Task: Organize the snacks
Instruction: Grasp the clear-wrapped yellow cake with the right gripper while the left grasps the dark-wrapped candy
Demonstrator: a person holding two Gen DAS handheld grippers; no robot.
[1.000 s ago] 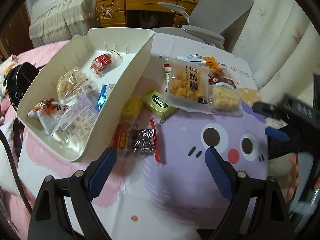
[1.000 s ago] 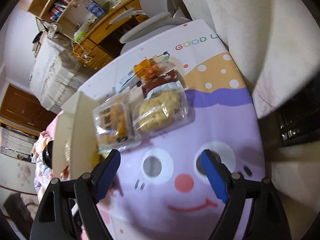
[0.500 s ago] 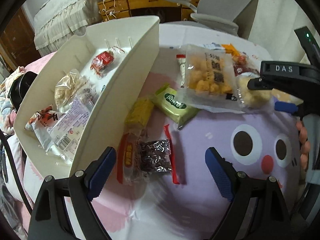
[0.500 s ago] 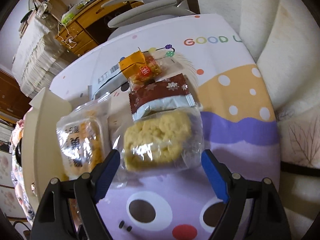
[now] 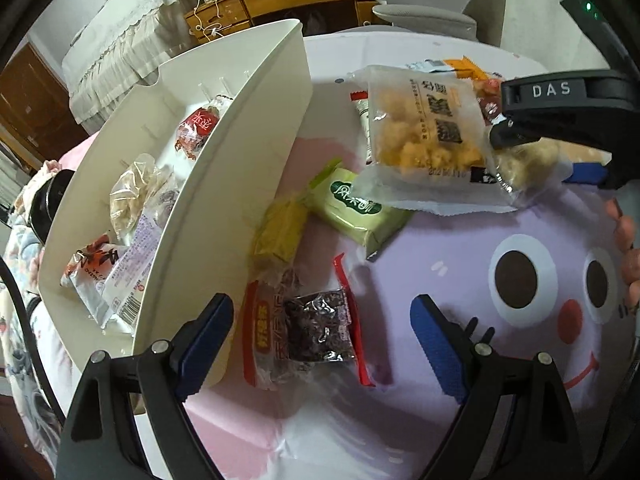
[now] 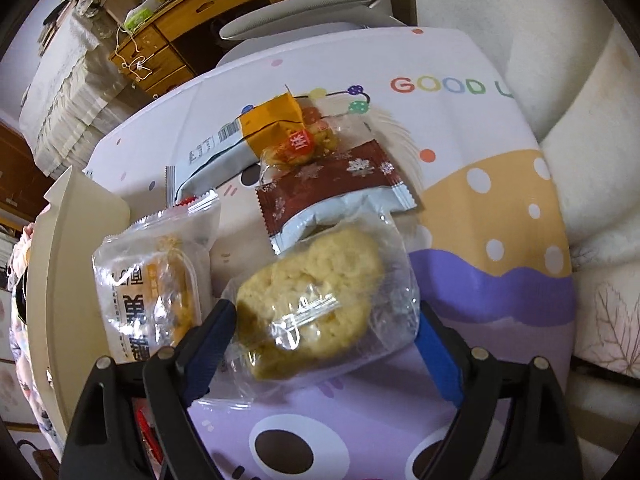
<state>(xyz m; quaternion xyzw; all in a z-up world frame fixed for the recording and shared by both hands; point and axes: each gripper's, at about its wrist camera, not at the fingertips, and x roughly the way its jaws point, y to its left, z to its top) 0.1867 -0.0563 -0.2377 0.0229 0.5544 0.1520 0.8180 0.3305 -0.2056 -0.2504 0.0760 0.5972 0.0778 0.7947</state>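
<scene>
A white tray [image 5: 224, 184] holds several wrapped snacks. Loose snacks lie on the cartoon tablecloth beside it. My left gripper [image 5: 320, 320] is open, its fingers either side of a dark foil-and-red snack pack [image 5: 316, 328] next to the tray wall. My right gripper [image 6: 320, 328] is open around a clear-wrapped yellow rice cake [image 6: 308, 304], which lies between the fingers, not squeezed. The right gripper's body [image 5: 560, 112] shows in the left wrist view over the same cake [image 5: 528, 164].
A bag of yellow puffs [image 5: 424, 136] [image 6: 160, 300], a green pack [image 5: 356, 208], a yellow pack [image 5: 280, 232], a brown snowflake pack [image 6: 336, 184] and an orange pack [image 6: 276, 124] lie on the table. A grey chair [image 6: 304, 4] and wooden desk [image 5: 280, 0] stand behind.
Both grippers have moved forward and lower. The right one has closed in on the rice cake until it sits between the fingers; the left has neared the dark foil pack.
</scene>
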